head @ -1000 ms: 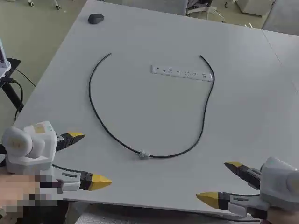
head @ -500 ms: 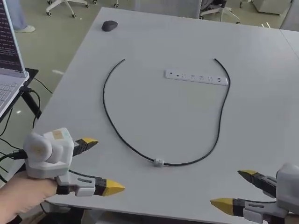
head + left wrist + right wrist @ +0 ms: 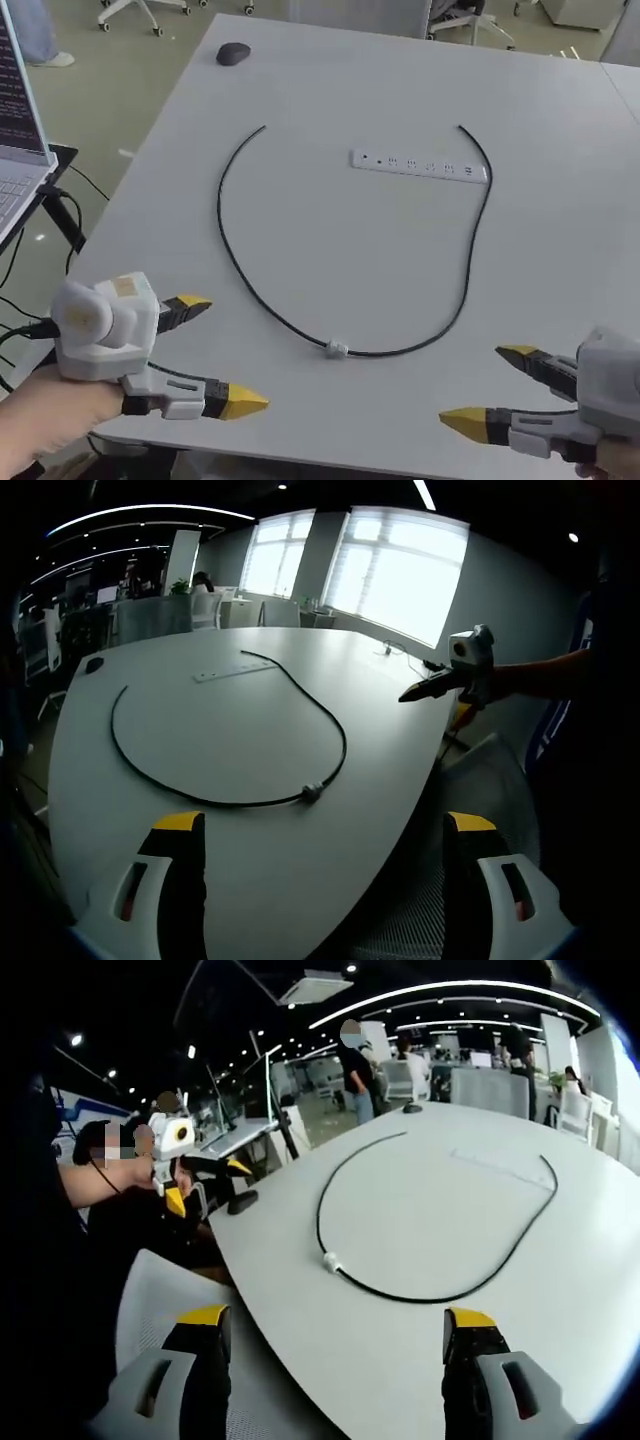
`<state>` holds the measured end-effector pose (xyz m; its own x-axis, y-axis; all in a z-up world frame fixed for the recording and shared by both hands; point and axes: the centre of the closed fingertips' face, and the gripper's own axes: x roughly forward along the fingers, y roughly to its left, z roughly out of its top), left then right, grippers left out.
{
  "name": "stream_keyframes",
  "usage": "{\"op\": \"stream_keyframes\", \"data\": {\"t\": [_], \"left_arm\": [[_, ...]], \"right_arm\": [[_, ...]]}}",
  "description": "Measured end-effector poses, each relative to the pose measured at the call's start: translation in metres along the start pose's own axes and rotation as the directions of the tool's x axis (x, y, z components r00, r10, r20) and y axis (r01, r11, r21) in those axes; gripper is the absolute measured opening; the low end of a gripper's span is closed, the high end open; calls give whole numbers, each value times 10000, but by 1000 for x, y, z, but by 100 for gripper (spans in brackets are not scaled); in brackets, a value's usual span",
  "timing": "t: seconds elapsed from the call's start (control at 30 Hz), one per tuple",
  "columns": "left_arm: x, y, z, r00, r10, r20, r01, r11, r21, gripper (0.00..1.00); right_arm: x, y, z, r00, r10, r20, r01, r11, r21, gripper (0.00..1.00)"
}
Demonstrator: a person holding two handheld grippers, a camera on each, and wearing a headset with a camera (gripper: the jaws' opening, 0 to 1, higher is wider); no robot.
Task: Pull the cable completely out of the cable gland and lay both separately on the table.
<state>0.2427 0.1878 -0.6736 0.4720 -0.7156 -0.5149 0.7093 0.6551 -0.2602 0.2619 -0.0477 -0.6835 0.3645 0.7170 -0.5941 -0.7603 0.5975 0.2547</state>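
A long black cable (image 3: 232,262) lies in a wide U on the white table (image 3: 330,240). A small white cable gland (image 3: 337,349) sits on it at the bottom of the loop, also seen as the gland (image 3: 312,793) and the gland (image 3: 330,1260) in the two gripper views. My left gripper (image 3: 215,352) hovers at the table's near left edge, open and empty, left of the gland. My right gripper (image 3: 490,387) hovers at the near right edge, open and empty. Both have yellow tips.
A white power strip (image 3: 419,166) lies inside the cable loop at the far side. A dark mouse (image 3: 233,54) rests at the far left corner. A laptop (image 3: 18,130) stands left of the table. Office chairs stand beyond the far edge.
The head camera shifted between the first and second frames. The right gripper has risen slightly into view toward the table; the left gripper stays about where it was. Cable and gland lie unmoved.
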Motion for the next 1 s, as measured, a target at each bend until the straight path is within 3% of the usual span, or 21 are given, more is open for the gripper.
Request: {"op": "stream_keyframes", "data": {"t": [0.4, 0.8, 1.0], "left_arm": [[3, 1, 0, 9999, 141, 83, -141, 9999, -26, 99], [6, 1, -4, 9998, 178, -35, -178, 9998, 70, 99], [7, 1, -6, 9998, 196, 8, -196, 9998, 23, 99]], "right_arm": [[27, 4, 28, 9979, 519, -380, -552, 9943, -916, 85], [52, 8, 40, 9907, 795, -1100, -995, 9766, -1908, 80], [68, 13, 37, 9817, 913, -1673, -1314, 9600, -2472, 79]]}}
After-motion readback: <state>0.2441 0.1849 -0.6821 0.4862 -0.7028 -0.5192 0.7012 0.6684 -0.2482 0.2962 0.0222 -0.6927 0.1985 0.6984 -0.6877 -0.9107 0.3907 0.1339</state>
